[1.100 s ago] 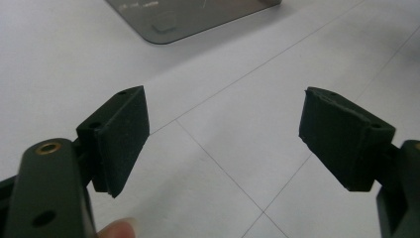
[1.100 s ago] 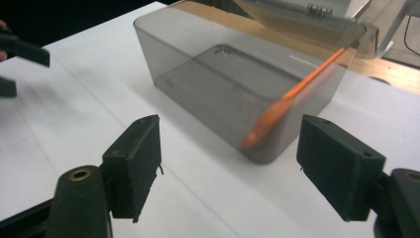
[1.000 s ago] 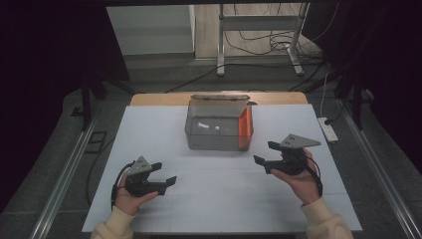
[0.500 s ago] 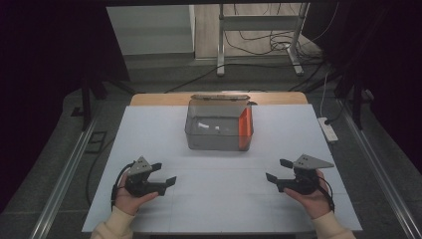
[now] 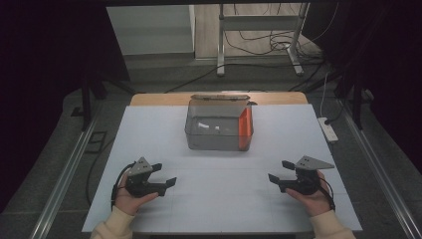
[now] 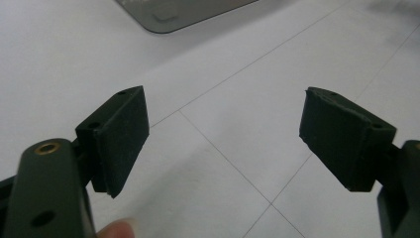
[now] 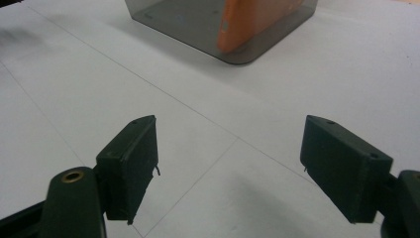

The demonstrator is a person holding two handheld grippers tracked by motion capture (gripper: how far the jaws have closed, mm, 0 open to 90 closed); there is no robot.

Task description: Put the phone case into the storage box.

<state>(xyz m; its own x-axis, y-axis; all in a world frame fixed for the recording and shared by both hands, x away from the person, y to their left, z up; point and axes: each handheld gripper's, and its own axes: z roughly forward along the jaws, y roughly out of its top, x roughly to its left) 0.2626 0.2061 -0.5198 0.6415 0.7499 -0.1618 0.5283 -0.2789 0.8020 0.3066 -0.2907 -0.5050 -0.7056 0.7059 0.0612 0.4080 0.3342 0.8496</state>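
Now both grippers rest low over the white desk (image 5: 224, 199), near its front edge. The left gripper (image 5: 160, 175) has its jaws spread wide with nothing between them, and the right gripper (image 5: 280, 171) also. Well apart from both, the grey box (image 5: 214, 130) stands at the middle of the desk, with an orange object (image 5: 245, 128) upright at its right wall.

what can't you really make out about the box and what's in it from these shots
- High view: the small pale bits inside the smoky box are too small to identify.
- Left gripper view: the box is cut off by the top edge, leaving one corner.
- Right gripper view: the orange item is cut by the top edge and veiled by the tinted wall.
- High view: the lid is too small to tell how it is attached.
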